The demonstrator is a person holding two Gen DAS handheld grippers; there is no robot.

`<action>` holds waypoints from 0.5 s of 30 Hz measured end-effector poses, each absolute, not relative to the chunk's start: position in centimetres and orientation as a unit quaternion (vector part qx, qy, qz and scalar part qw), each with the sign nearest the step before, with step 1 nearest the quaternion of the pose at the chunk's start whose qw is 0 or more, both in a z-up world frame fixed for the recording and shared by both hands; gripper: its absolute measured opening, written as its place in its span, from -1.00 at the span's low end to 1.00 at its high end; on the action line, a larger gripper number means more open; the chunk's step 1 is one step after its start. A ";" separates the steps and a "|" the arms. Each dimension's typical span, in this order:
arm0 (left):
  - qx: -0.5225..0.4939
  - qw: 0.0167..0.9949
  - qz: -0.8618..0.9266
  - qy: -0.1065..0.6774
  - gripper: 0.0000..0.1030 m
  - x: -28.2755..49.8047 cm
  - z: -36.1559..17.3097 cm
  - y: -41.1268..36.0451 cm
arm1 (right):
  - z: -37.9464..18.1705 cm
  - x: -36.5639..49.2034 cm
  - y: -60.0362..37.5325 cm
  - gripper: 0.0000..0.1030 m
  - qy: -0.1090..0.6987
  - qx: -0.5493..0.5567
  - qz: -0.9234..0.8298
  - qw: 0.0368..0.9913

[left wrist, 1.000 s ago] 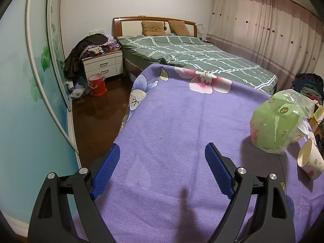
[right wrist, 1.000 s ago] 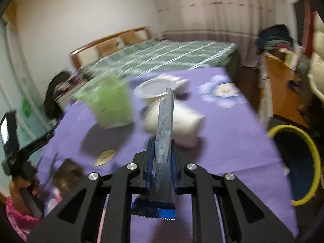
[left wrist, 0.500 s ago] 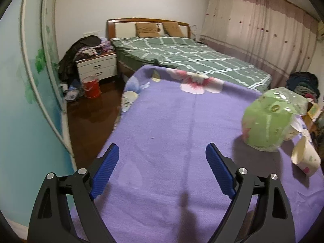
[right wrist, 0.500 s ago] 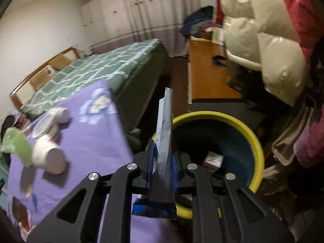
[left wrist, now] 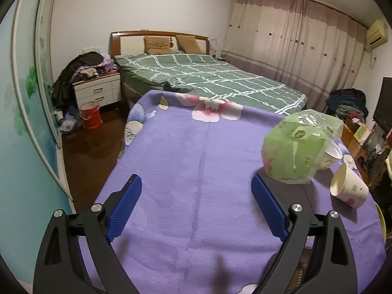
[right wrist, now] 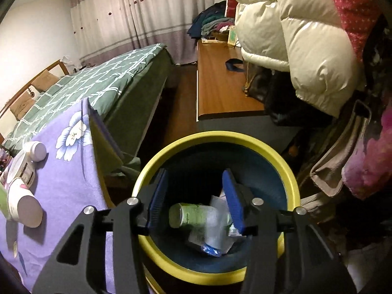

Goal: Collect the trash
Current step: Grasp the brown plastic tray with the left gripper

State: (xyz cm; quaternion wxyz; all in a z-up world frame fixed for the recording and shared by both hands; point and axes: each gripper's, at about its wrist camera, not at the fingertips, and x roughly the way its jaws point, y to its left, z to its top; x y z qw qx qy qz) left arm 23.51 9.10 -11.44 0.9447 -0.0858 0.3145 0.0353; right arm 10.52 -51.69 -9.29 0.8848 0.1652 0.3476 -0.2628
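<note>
Right gripper jaws were opening, empty, above the yellow-rimmed bin | blurred wrapper lay inside, long axis possibly upright | left gripper spread wide, empty | two paper cups on the purple cloth.

Right gripper jaws opening, empty

Purple floral cloth table, green wrapped pkg, 2 paper cups on it

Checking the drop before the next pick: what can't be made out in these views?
- Right wrist view: wrapper motion-blurred in the bin; right gripper fingers, opening, cover parts.
- Left wrist view: bin rim cut off by the frame edge.
- Cup half hidden behind the green pack.
</note>
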 end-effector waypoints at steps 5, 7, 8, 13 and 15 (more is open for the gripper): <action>-0.094 0.940 -0.044 0.325 0.80 23.4 -11.5 7.7 | -9.0 10.9 -50.4 0.00 0.348 0.144 -0.255 0.890; -0.103 0.926 -0.123 0.341 0.80 23.6 -11.6 6.5 | -9.0 11.0 -50.3 0.00 0.349 0.143 -0.255 0.891; -0.094 0.923 -0.145 0.344 0.80 23.5 -11.6 5.8 | -9.1 11.1 -50.3 0.00 0.351 0.143 -0.255 0.889; -0.013 0.922 -0.180 0.342 0.89 22.6 -11.3 2.3 | -9.1 11.2 -50.5 0.00 0.357 0.151 -0.255 0.886; 0.003 0.912 -0.205 0.356 0.89 22.4 -11.7 1.3 | -9.2 11.4 -50.5 0.00 0.361 0.152 -0.255 0.884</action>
